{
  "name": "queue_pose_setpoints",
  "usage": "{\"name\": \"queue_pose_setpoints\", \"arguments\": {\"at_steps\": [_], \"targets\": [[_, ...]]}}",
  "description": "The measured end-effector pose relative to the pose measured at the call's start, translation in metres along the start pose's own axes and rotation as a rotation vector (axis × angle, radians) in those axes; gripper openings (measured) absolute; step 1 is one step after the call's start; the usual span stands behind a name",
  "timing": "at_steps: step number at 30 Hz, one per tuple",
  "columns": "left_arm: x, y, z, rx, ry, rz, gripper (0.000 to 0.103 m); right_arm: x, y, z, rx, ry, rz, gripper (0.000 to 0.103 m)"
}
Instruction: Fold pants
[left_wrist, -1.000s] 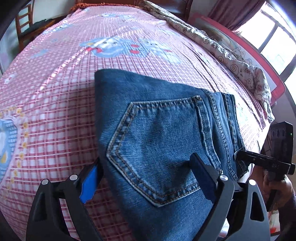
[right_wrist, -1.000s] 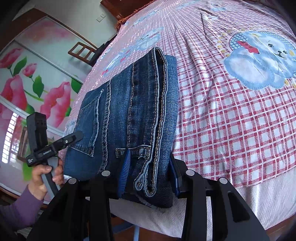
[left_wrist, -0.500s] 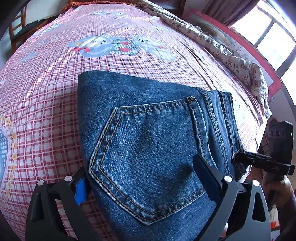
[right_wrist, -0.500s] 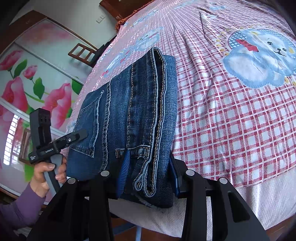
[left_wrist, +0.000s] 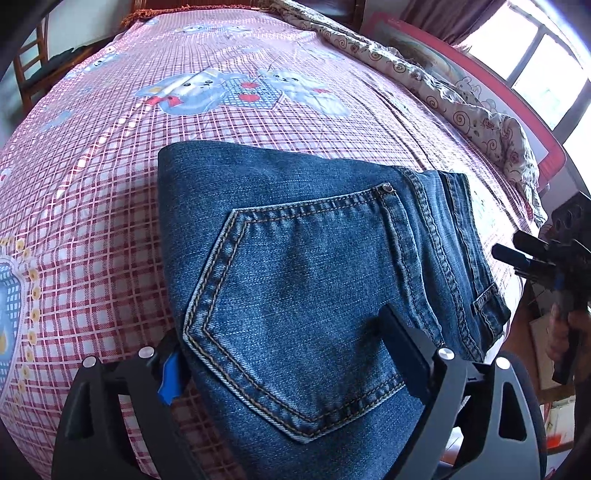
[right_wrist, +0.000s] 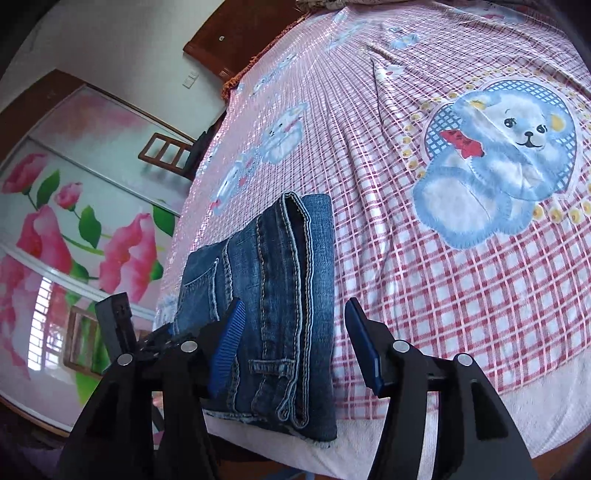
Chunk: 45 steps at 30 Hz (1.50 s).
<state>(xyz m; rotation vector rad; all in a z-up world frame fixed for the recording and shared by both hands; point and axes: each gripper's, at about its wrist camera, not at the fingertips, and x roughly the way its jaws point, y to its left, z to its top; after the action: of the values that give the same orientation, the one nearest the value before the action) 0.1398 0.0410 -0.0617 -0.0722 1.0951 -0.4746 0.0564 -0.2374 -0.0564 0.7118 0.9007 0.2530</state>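
Folded blue jeans lie in a compact stack on the bed near its front edge, back pocket up. My left gripper is open, its wide-spread fingers straddling the pocket end; one finger rests on top of the denim. In the right wrist view the jeans lie flat with waistband and belt loop toward me. My right gripper is open, raised above the waistband end, not touching it. The right gripper also shows in the left wrist view, off the jeans' right edge.
The bed carries a pink checked sheet with bear prints. A rolled floral quilt lies along the far side. A wooden chair and a flowered wardrobe door stand beside the bed.
My right gripper has let go of the jeans' waistband end, opened wide and pulled back and up. The jeans now lie flat on the bed. My left gripper stays open around them.
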Motion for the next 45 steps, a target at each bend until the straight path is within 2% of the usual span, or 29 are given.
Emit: {"name": "queue_pose_setpoints", "arguments": {"at_steps": [2,5,11,13,15,17,18,19,21,23,25,27,29,30,32,35,39,45], "targets": [[0.000,0.000,0.000,-0.001,0.000,0.000,0.089,0.012,-0.002,0.007,0.005,0.015,-0.009,0.055],[0.000,0.000,0.000,-0.001,0.000,-0.001,0.089,0.029,-0.006,0.014,0.042,0.032,-0.022,0.064],[0.001,0.001,0.001,0.007,0.001,-0.005,0.092,0.041,-0.001,0.014,0.034,0.015,-0.003,0.070],[0.002,0.000,0.002,0.012,0.002,-0.003,0.093,0.048,0.010,0.012,0.004,0.037,-0.005,0.070],[0.002,0.000,0.002,0.015,0.002,-0.004,0.093,0.057,0.024,0.007,-0.037,0.101,0.042,0.070],[0.002,0.001,0.002,0.014,0.002,-0.008,0.093,0.063,0.039,0.001,-0.149,0.121,-0.035,0.070],[0.002,0.002,0.003,0.016,0.003,-0.009,0.093,0.066,0.039,0.001,-0.151,0.128,-0.040,0.070],[0.002,0.002,0.002,0.018,0.004,-0.010,0.094,0.068,0.035,0.003,-0.120,0.124,-0.021,0.069],[0.002,0.002,0.002,0.028,0.008,-0.015,0.095,0.070,0.029,0.006,-0.089,0.116,-0.011,0.058],[0.002,0.002,0.003,0.032,0.012,-0.018,0.095,0.072,0.033,0.004,-0.135,0.114,-0.063,0.050],[0.002,0.002,0.004,0.045,0.020,-0.016,0.095,0.072,0.037,0.001,-0.184,0.117,-0.094,0.046],[0.001,0.001,0.004,0.055,0.024,-0.005,0.090,0.076,0.043,0.001,-0.217,0.127,-0.124,0.041],[-0.004,0.005,0.005,0.044,0.017,-0.007,0.066,0.080,0.051,0.001,-0.252,0.129,-0.154,0.040],[-0.006,0.008,0.005,0.032,0.015,-0.013,0.060,0.081,0.055,0.000,-0.261,0.127,-0.162,0.039],[-0.011,0.014,0.005,0.009,0.009,-0.023,0.042,0.083,0.060,0.002,-0.268,0.121,-0.168,0.037],[-0.019,0.020,0.007,-0.017,-0.002,-0.041,0.027,0.077,0.065,0.002,-0.293,0.106,-0.182,0.032],[-0.030,0.011,0.008,0.013,-0.021,-0.014,0.021,0.065,0.074,0.004,-0.333,0.087,-0.191,0.024],[-0.040,0.008,0.010,0.013,-0.032,-0.003,0.020,0.054,0.084,0.008,-0.386,0.081,-0.190,0.021]]}}
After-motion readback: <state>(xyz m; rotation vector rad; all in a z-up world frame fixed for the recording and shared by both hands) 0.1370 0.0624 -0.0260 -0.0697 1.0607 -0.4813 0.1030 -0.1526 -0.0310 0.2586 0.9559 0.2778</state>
